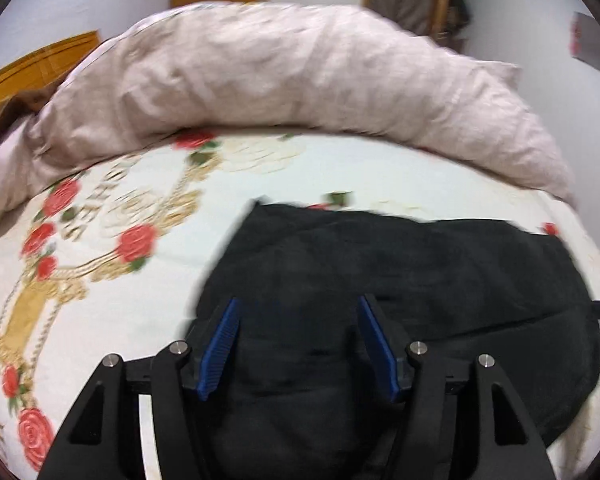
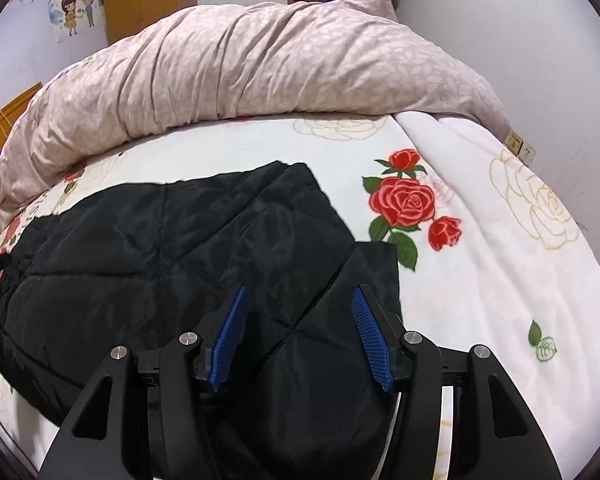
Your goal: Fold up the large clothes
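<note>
two grippers are hovering over a black jacket [image 2: 172, 248] that is lying on the rose-print bedspread [image 2: 480, 280], near the bed's front edge. the left gripper [image 1: 298, 344] is hanging above one end, jaws apart, nothing between the pads. the right gripper [image 2: 300, 336] is hanging above the other end, jaws apart too. a beige duvet [image 2: 240, 76] is lying bunched behind the jacket.

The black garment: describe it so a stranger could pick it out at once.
On the bed's rose-printed blanket, in front of the long pinkish duvet roll, lies the black quilted jacket. It is the only dark, stitched, shiny piece there; everything around it is pale or floral.
</note>
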`<act>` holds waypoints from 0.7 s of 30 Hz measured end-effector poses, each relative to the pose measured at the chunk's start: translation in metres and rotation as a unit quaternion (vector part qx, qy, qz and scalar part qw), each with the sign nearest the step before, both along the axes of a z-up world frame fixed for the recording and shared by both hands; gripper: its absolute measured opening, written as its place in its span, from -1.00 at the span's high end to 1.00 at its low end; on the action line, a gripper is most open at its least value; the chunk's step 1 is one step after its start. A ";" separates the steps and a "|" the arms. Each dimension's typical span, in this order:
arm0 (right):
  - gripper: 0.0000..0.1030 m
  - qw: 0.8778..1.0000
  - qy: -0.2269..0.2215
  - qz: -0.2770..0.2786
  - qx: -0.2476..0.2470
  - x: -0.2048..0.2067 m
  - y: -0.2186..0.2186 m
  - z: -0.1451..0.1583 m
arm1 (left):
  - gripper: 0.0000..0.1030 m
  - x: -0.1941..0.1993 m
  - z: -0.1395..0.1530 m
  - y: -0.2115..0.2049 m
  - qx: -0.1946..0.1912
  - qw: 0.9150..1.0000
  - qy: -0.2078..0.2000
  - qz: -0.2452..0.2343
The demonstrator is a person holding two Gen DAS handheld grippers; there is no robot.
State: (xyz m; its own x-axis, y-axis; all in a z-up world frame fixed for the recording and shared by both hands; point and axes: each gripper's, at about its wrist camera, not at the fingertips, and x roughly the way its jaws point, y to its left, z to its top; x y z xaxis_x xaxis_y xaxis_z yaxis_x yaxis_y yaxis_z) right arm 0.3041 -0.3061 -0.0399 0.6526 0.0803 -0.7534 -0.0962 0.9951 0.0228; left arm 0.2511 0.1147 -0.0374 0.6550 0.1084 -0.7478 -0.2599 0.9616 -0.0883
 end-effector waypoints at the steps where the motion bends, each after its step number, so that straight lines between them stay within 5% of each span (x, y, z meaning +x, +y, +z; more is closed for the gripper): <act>1: 0.16 1.000 0.005 -0.001 -0.002 0.008 0.000 -0.003 | -0.24 0.003 -0.007 0.010 -0.006 1.000 0.010 0.014; 11: 0.24 0.999 0.049 -0.006 -0.023 0.045 0.005 -0.046 | -0.41 0.011 -0.054 0.033 -0.050 0.997 0.032 0.039; 21: 0.24 1.000 0.013 -0.008 -0.020 0.002 0.012 0.010 | -0.30 -0.013 -0.006 0.025 -0.038 0.999 0.014 0.031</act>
